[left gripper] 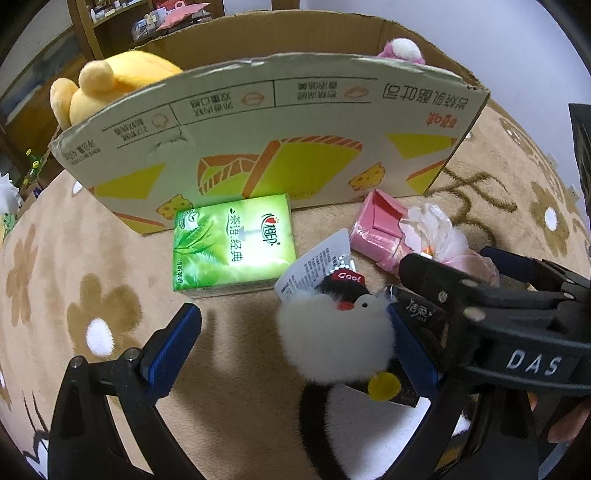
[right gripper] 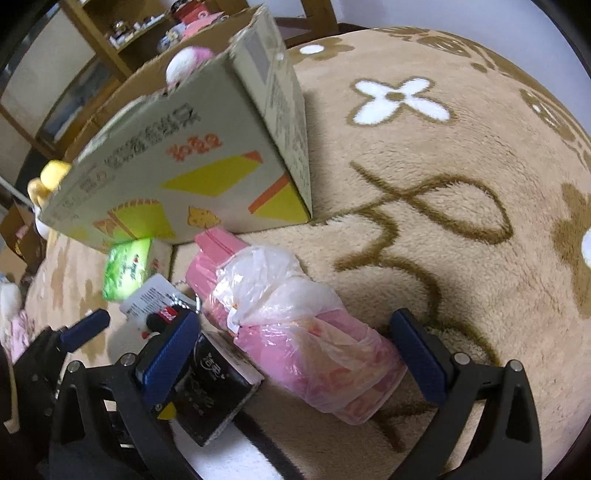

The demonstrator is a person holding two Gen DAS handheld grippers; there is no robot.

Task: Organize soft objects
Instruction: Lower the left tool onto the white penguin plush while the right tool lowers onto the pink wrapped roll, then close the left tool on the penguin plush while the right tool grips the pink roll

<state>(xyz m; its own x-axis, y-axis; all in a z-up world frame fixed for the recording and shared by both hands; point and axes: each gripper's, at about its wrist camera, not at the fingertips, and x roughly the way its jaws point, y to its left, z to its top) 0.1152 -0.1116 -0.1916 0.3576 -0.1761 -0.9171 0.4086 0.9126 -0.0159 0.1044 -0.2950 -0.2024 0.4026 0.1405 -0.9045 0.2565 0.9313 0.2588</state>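
Note:
A small white penguin plush [left gripper: 334,339] with a black "Cool" cap and a paper tag lies on the flowered rug between the open fingers of my left gripper [left gripper: 295,347]. It rests partly on a black tissue pack [right gripper: 214,387]. A pink roll wrapped in clear plastic [right gripper: 295,332] lies between the open fingers of my right gripper [right gripper: 295,354]; it also shows in the left wrist view [left gripper: 406,236]. A green tissue pack [left gripper: 231,245] lies in front of the cardboard box [left gripper: 258,140]. A yellow plush [left gripper: 110,85] and a pink plush [left gripper: 402,50] sit inside the box.
The beige rug [right gripper: 443,184] with brown and white flowers covers the floor. Wooden shelves [right gripper: 122,33] stand behind the box. Small toys [left gripper: 7,199] lie at the far left edge. My right gripper's body [left gripper: 517,321] crosses the right of the left wrist view.

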